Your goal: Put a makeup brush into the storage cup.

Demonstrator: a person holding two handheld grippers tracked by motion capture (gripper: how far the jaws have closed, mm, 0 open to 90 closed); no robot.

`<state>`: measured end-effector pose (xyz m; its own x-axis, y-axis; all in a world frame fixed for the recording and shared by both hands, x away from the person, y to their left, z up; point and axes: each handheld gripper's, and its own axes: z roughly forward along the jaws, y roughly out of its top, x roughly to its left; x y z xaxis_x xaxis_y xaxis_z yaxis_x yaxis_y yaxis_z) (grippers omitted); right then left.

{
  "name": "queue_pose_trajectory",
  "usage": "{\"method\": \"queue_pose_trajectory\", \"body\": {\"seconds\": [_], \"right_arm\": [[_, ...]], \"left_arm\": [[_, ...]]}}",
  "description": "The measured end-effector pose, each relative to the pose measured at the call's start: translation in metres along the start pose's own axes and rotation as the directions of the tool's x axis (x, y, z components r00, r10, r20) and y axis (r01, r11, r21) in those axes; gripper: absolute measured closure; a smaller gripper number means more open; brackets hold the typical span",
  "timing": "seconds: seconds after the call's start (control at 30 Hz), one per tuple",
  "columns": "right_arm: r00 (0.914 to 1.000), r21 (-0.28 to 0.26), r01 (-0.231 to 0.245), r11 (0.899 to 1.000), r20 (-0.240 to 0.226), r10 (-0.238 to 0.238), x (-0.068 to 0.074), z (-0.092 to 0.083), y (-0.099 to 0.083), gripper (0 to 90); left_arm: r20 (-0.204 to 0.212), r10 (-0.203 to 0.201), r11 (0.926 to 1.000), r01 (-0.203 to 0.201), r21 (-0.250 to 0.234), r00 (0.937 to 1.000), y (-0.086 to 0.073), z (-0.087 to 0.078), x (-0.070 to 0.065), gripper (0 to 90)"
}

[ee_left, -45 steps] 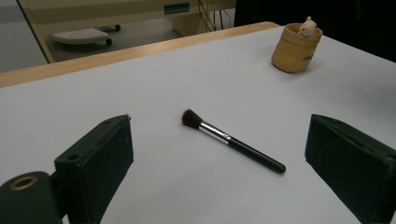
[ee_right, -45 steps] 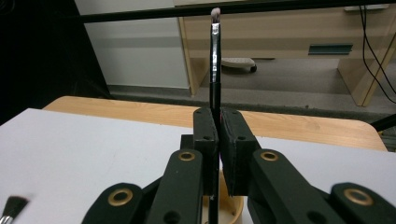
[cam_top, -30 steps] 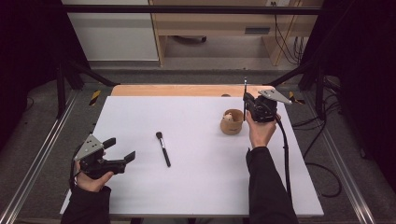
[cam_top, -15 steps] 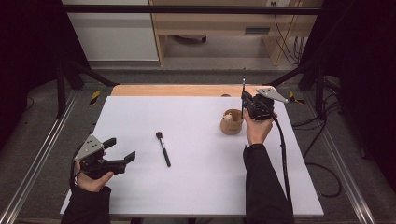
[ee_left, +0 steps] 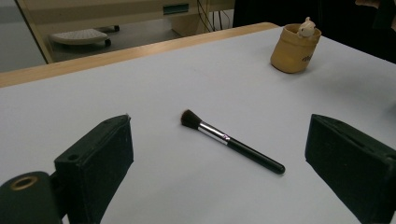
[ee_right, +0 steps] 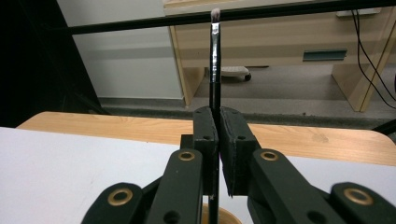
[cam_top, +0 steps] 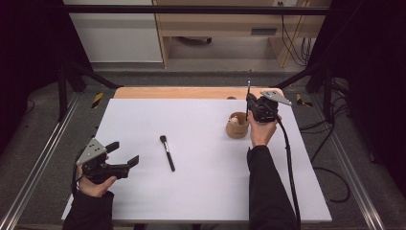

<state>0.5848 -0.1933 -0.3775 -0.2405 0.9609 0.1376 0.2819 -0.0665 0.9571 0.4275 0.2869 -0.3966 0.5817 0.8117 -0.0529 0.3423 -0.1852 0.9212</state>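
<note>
The left black two-jaw claw [cam_top: 125, 154], gripped in the left hand [cam_top: 93, 184] at the near left of the desk, lies roughly level with its jaws spread wide apart. The right black claw [cam_top: 248, 101], raised in the right hand [cam_top: 262, 132], stands upright, jaws clamped together.

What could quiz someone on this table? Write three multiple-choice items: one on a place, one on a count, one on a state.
1. Where does the thick brush lie?
A. flat on the white table
B. inside the pot
C. on the floor

2. How many brushes are there?
A. one
B. two
C. four

3. How do the right gripper's jaws stand?
A. wide open
B. closed on nothing
C. closed on the thin brush

Key: 1 A, it lies flat between the left gripper and the tan pot. 2 B, one lies on the table and one is held upright. 3 C, the pads pinch its handle just above the pot.
</note>
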Motion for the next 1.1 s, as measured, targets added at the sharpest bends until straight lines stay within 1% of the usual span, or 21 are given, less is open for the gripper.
{"method": "queue_pose_trajectory", "body": {"seconds": [0.13, 0.37, 0.5, 0.67, 0.7, 0.8, 0.93, 1.03, 1.1], "right_arm": [[1.0000, -0.001, -0.002, 1.000, -0.006, 0.002, 0.001, 0.006, -0.003, 85.9], [1.0000, 0.017, -0.007, 1.000, -0.002, 0.007, 0.000, 0.013, -0.010, 85.9], [1.0000, 0.031, -0.005, 0.999, 0.001, 0.005, 0.001, 0.016, -0.013, 85.9], [0.9999, 0.057, -0.010, 0.998, 0.003, 0.010, 0.000, 0.019, -0.018, 85.9], [1.0000, 0.065, 0.001, 0.998, 0.002, -0.001, 0.001, 0.020, -0.019, 85.9], [1.0000, 0.074, 0.002, 0.997, 0.004, -0.003, 0.003, 0.021, -0.021, 85.9], [1.0000, 0.084, -0.001, 0.996, 0.009, 0.000, 0.004, 0.023, -0.023, 85.9], [0.9998, 0.103, 0.002, 0.995, 0.020, -0.004, 0.002, 0.024, -0.025, 85.9], [0.9998, 0.114, -0.005, 0.993, 0.019, 0.003, 0.002, 0.024, -0.026, 85.9]], "left_arm": [[-0.003, 0.000, 1.0000, 0.000, 0.002, 1.0000, 0.000, 0.001, 0.000, 7.0], [-0.004, -0.002, 1.0000, 0.003, 0.003, 1.0000, -0.001, 0.001, 0.001, 7.0], [-0.002, 0.005, 0.9999, -0.005, 0.009, 1.0000, -0.001, 0.001, 0.000, 7.0], [-0.001, 0.001, 1.0000, -0.001, 0.007, 1.0000, -0.001, 0.002, 0.000, 7.0], [0.000, 0.004, 1.0000, -0.004, 0.009, 1.0000, -0.001, 0.001, 0.000, 7.0], [-0.001, 0.005, 0.9999, -0.005, 0.009, 1.0000, -0.001, 0.001, 0.000, 7.0], [0.000, 0.006, 0.9999, -0.006, 0.010, 1.0000, -0.001, 0.001, 0.000, 7.0], [0.000, 0.006, 0.9999, -0.006, 0.009, 1.0000, -0.001, 0.001, 0.000, 7.0], [0.000, 0.006, 0.9999, -0.005, 0.010, 1.0000, -0.001, 0.001, 0.000, 7.0]]}}
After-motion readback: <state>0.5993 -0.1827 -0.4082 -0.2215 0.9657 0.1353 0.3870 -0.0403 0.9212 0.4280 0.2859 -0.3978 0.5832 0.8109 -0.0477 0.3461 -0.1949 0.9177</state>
